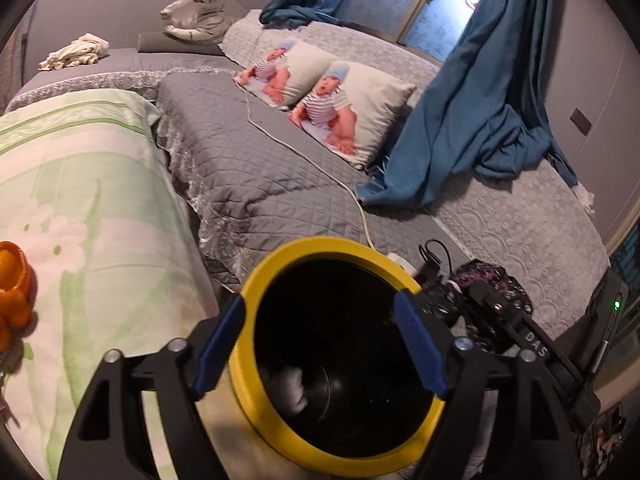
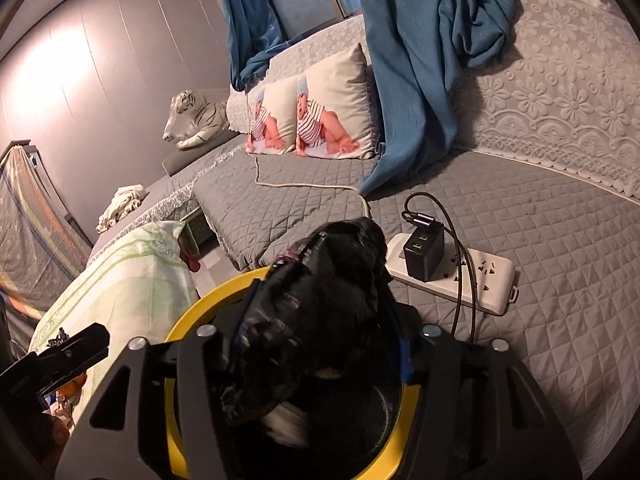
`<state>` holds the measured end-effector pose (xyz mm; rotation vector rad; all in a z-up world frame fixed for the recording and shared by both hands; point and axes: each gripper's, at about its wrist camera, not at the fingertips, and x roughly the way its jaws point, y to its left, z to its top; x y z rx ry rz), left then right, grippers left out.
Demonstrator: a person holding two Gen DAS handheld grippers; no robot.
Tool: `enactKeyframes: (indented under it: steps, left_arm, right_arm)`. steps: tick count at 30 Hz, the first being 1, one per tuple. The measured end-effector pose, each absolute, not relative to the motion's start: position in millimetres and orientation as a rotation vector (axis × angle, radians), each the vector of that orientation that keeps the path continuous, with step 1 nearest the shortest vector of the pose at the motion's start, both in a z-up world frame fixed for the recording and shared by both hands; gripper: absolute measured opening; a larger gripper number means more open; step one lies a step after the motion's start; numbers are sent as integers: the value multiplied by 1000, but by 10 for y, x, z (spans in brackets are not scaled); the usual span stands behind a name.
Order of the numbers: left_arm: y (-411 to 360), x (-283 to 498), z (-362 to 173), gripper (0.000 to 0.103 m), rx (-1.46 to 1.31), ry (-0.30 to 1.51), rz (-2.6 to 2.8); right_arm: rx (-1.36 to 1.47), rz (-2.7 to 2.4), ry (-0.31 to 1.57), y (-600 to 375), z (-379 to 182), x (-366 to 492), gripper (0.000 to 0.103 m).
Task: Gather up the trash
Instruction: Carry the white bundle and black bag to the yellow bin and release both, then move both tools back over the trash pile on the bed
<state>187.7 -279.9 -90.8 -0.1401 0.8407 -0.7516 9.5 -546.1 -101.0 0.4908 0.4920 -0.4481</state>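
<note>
A yellow-rimmed trash bin [image 1: 340, 364] stands beside the grey quilted bed [image 1: 256, 176], white scraps [image 1: 292, 388] at its bottom; the left gripper [image 1: 320, 344] spreads its blue fingers [image 1: 222, 340] apart over the rim, gripping nothing. The right gripper [image 2: 320, 344] hangs over the bin with a crumpled black plastic bag [image 2: 320, 292] between its fingers; whether they press it cannot be told.

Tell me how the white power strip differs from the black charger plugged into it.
The power strip is white, long and flat, lying on the quilt; the charger is black, blocky and stands upright on it. The charger shows lit green marks and has dark cables running from it; the strip shows bare sockets. Both sit on the grey quilted bedspread.
</note>
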Motion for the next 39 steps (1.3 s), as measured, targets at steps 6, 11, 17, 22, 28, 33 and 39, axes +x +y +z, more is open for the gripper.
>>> enactKeyframes:
  steps: [6, 11, 17, 22, 28, 33, 39]
  left_arm:
    - [-2686, 1869, -787, 81, -158, 808, -725]
    - [-2547, 1826, -652, 82, -176, 773, -717]
    - [-2283, 1685, -382, 83, -180, 698, -710]
    - [-1949, 1491, -123, 85, -164, 631, -687]
    - [-1383, 1184, 142, 86, -130, 550, -605]
    - [-855, 946, 173, 86, -100, 508, -518]
    - [-130, 670, 54, 90, -107, 493, -396]
  right_arm:
    - [486, -424, 468, -5402, -890, 69, 64]
    - [476, -407, 460, -5330, -797, 66, 64]
    - [464, -367, 436, -5212, -641, 32, 65]
    - [445, -257, 412, -4973, -448, 46, 67]
    - [381, -113, 400, -4508, -235, 133, 70]
    - [324, 14, 421, -4099, -109, 267, 71]
    - [269, 203, 491, -3598, -31, 434, 72]
